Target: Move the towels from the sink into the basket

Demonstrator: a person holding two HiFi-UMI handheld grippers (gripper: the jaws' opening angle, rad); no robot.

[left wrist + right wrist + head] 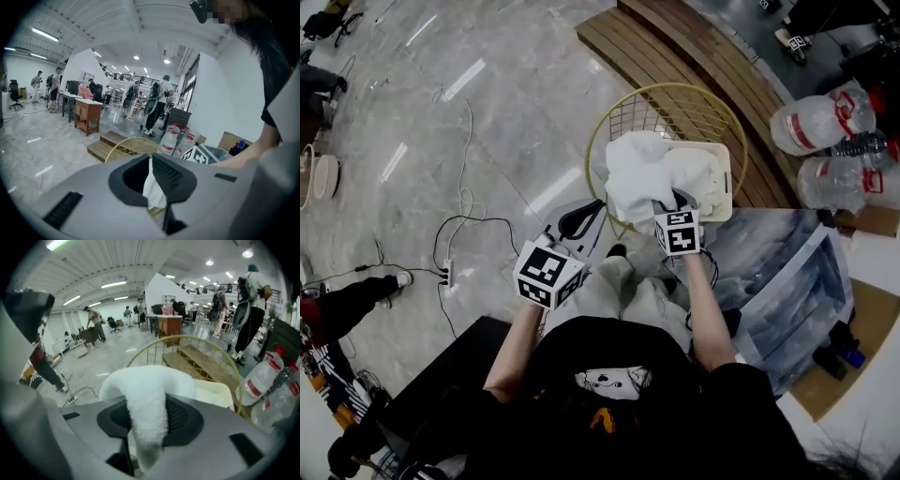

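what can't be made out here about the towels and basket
- Number of towels: head view, the white heap shows no separate edges.
- Basket bottom: head view, hidden under the towels and cream tub.
- Left gripper hold: left gripper view, just a sliver of the towels shows between its jaws.

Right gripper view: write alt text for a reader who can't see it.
The right gripper has its jaws shut on a white towel that drapes over them, held just in front of a yellow wire basket and a cream tub. Water bottles stand at right, and people move about a bright hall behind.
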